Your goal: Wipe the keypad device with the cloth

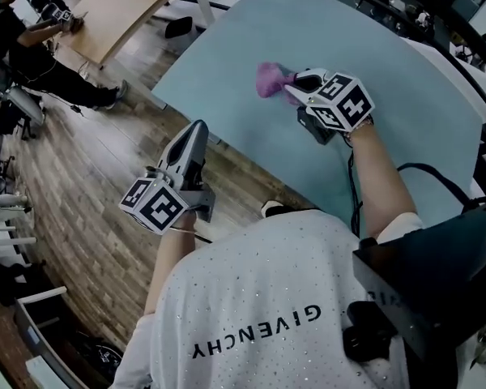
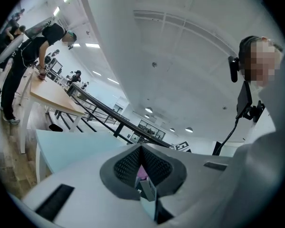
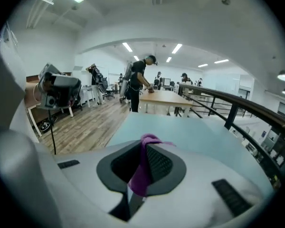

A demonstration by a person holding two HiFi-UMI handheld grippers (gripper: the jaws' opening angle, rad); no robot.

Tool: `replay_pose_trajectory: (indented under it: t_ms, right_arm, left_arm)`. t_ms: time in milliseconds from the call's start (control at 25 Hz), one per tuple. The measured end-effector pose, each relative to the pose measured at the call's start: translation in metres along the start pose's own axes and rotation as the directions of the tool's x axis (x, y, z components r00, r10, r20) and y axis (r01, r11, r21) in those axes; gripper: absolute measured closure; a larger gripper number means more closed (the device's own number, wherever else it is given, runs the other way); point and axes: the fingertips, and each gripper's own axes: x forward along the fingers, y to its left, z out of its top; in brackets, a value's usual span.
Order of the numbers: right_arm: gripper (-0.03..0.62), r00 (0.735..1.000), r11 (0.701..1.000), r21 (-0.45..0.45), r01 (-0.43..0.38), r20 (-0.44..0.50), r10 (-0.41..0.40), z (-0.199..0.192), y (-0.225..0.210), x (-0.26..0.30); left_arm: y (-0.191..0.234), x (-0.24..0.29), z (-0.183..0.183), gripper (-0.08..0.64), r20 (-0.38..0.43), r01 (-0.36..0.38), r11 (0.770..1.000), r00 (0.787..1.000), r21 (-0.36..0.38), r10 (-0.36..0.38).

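Observation:
My right gripper (image 1: 290,84) hovers over the middle of the pale blue table (image 1: 389,63), shut on a purple cloth (image 1: 269,79). The cloth hangs pinched between the jaws in the right gripper view (image 3: 141,172), with a tuft sticking out past the tips. My left gripper (image 1: 196,130) is held off the table's near-left edge, above the wooden floor, jaws together and nothing gripped. Its tips (image 2: 141,148) point toward the table (image 2: 71,146). I see no keypad device in any view.
A wooden desk (image 1: 121,6) stands at the far left with a person (image 1: 24,47) leaning at it. A black cable (image 1: 433,173) lies on the table's right part. A dark railing (image 3: 237,103) runs beyond the table's far side.

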Motion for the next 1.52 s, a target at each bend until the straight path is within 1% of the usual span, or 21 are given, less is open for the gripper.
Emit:
replay_pose_trajectory:
  t_ms: [120, 200, 280, 360, 440, 560, 680, 800, 960, 1040, 1240, 1320, 1360, 1440, 1480, 1520]
  right_arm:
    - [0.568, 0.994, 1.0, -0.013, -0.019, -0.108, 0.018, -0.039, 0.004, 0.014]
    - [0.568, 0.987, 1.0, -0.03, -0.008, -0.158, 0.003, -0.057, -0.002, 0.019]
    - [0.567, 0.984, 0.999, -0.035, 0.005, -0.18, -0.011, -0.068, -0.01, 0.023]
    - [0.566, 0.984, 1.0, -0.019, 0.013, -0.179, -0.016, -0.072, -0.017, 0.028]
    - [0.566, 0.983, 0.999, -0.014, 0.035, -0.182, -0.038, -0.075, -0.025, 0.03]
    - [0.566, 0.976, 0.995, -0.04, 0.086, -0.196, -0.092, -0.079, -0.04, 0.028]
    - [0.566, 0.962, 0.983, -0.059, 0.177, -0.201, -0.185, -0.081, -0.069, 0.023]
    - [0.566, 0.947, 0.965, -0.037, 0.259, -0.187, -0.261, -0.086, -0.098, 0.019]
    - [0.566, 0.93, 0.943, 0.006, 0.332, -0.172, -0.326, -0.096, -0.123, 0.012]
    - [0.566, 0.917, 0.928, 0.032, 0.371, -0.168, -0.361, -0.099, -0.133, 0.007]
    - [0.566, 0.871, 0.864, 0.135, 0.486, -0.157, -0.465, -0.103, -0.156, -0.004]
    - [0.566, 0.844, 0.825, 0.183, 0.534, -0.164, -0.51, -0.106, -0.167, -0.011]
    - [0.566, 0.828, 0.797, 0.226, 0.56, -0.161, -0.537, -0.106, -0.173, -0.017]
    - [0.566, 0.8, 0.721, 0.369, 0.586, -0.126, -0.586, -0.104, -0.184, -0.03]
    - [0.566, 0.789, 0.683, 0.445, 0.579, -0.097, -0.606, -0.102, -0.187, -0.036]
    - [0.567, 0.782, 0.655, 0.502, 0.565, -0.071, -0.62, -0.101, -0.187, -0.039]
  left_arm:
    - [0.005, -0.005, 0.0, 0.56, -0.003, -0.024, 1.0, 1.0, -0.006, 0.024]
    - [0.006, -0.003, 0.0, 0.56, -0.013, -0.027, 1.0, 1.0, -0.003, 0.027]
    - [0.008, -0.002, -0.002, 0.56, -0.023, -0.032, 1.0, 0.999, 0.003, 0.032]
    - [0.013, -0.003, -0.004, 0.56, -0.027, -0.043, 0.999, 0.999, 0.002, 0.043]
    - [0.018, -0.005, -0.008, 0.56, -0.028, -0.055, 0.998, 0.998, -0.008, 0.055]
    - [0.021, -0.007, -0.011, 0.56, -0.032, -0.068, 0.997, 0.997, -0.021, 0.068]
    - [0.022, -0.005, -0.01, 0.56, -0.044, -0.078, 0.997, 0.996, -0.022, 0.077]
    - [0.028, -0.004, -0.011, 0.56, -0.055, -0.099, 0.995, 0.994, -0.024, 0.098]
    - [0.034, -0.008, -0.015, 0.56, -0.051, -0.125, 0.992, 0.991, -0.023, 0.124]
    - [0.035, -0.009, -0.015, 0.56, -0.049, -0.131, 0.991, 0.99, -0.023, 0.129]
    - [0.036, -0.008, -0.016, 0.56, -0.062, -0.132, 0.991, 0.99, -0.026, 0.13]
    - [0.037, -0.008, -0.014, 0.56, -0.059, -0.136, 0.99, 0.989, -0.031, 0.134]
    - [0.038, -0.007, -0.012, 0.56, -0.056, -0.136, 0.99, 0.989, -0.033, 0.134]
    - [0.039, -0.006, -0.008, 0.56, -0.052, -0.134, 0.99, 0.99, -0.035, 0.132]
    - [0.041, -0.006, -0.007, 0.56, -0.052, -0.132, 0.991, 0.99, -0.034, 0.13]
    - [0.043, -0.006, -0.009, 0.56, -0.054, -0.129, 0.991, 0.99, -0.034, 0.127]
